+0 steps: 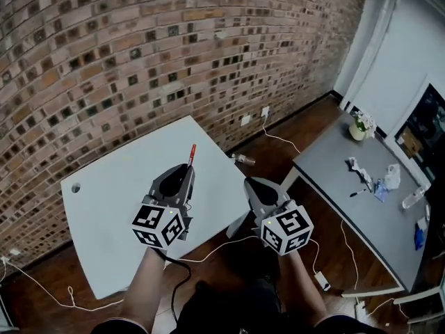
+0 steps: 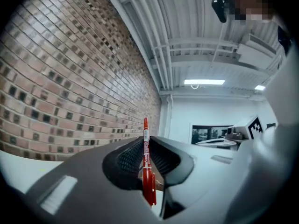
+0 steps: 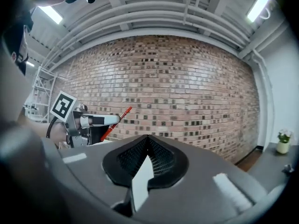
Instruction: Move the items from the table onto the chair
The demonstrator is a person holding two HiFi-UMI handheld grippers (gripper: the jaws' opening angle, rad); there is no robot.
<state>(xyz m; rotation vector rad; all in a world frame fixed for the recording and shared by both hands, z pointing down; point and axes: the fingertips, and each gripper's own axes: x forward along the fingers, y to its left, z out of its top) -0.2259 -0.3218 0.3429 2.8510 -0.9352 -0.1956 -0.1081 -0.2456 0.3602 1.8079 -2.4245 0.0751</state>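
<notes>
Up front, the left gripper (image 1: 182, 175) pinches a red pen (image 1: 191, 154) between its fingers (image 2: 126, 157). The left gripper view shows the dark ribbed pads pressed against the pen's barrel from both sides. The thicker end sits low, back near the gripper body, and the slim end pokes out past the fingertips. In the head view that slim end points toward the brick wall (image 1: 139, 47). The pen is carried in the air over the white surface (image 1: 111, 207), close to that surface's right-hand edge, and touches nothing but the pads.

Just beside it, the right gripper (image 1: 254, 186) has its fingers (image 3: 161, 157) pressed together at the tips with nothing between them. It hangs past the white surface's edge, over the dark floor (image 1: 278, 152). From the right gripper view the left gripper and its pen show off to the left against the bricks.

Well apart, to the right, a grey surface (image 1: 334, 179) carries a small potted plant (image 1: 359, 126) at its far end and several small items too small to name. A thin white cable (image 1: 42, 284) trails across the floor at lower left.
</notes>
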